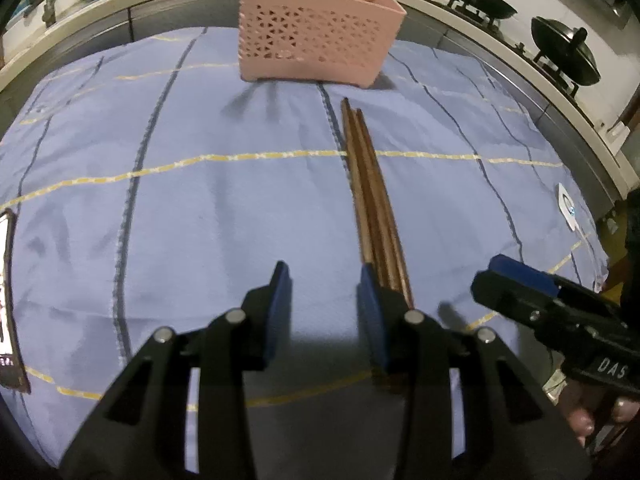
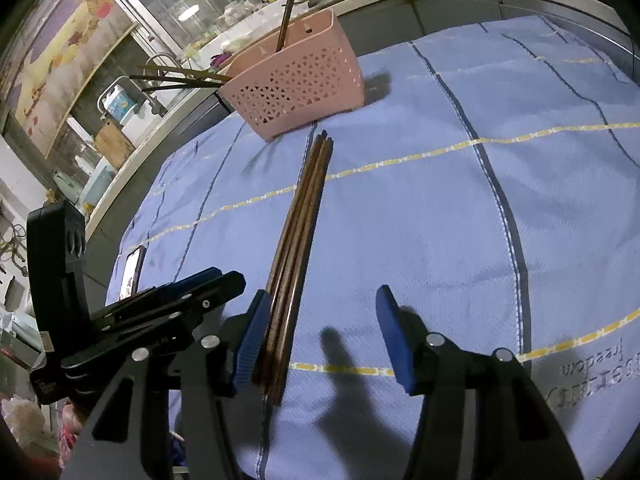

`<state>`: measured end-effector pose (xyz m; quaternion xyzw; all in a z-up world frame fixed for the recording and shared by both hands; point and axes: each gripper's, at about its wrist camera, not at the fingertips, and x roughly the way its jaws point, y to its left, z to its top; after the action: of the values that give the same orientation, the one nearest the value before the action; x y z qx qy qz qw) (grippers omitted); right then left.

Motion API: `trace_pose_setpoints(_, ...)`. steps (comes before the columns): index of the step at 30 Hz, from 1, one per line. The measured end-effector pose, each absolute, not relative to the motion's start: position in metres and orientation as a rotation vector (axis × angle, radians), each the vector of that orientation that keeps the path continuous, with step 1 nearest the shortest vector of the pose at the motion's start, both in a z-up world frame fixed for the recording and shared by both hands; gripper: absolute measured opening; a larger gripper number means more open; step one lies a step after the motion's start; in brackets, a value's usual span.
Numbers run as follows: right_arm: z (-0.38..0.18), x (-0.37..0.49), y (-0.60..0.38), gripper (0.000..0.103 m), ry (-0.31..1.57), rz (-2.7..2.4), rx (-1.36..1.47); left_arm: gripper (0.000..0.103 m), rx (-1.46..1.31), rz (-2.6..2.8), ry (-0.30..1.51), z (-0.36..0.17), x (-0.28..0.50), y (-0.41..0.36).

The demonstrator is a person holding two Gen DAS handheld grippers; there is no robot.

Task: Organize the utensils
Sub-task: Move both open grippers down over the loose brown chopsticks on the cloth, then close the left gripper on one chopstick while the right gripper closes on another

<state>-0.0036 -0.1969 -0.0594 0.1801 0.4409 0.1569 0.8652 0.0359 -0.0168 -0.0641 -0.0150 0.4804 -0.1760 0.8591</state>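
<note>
Chopsticks (image 1: 370, 196), brown, bundled, flat on cloth (image 1: 220, 208)

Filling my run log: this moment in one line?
chopsticks on cloth | right gripper open, straddling | left gripper open | basket beyond

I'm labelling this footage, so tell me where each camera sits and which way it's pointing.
Left wrist: rides the left tongs, looks down the blue cloth at the pink basket; right tongs and fingertips at right.
Right wrist: rides the right tongs, angled toward the basket; left tongs at left.
Shared: chopstick bundle, basket, cloth.
</note>
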Motion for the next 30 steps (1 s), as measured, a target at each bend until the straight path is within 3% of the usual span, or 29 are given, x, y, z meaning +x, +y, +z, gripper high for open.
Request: trace_pose_setpoints(30,-0.059,-0.01,-0.199,0.055,0.919,0.331,0.37,0.035,0.141,-0.288,0.966,-0.071,0.04,-0.046)
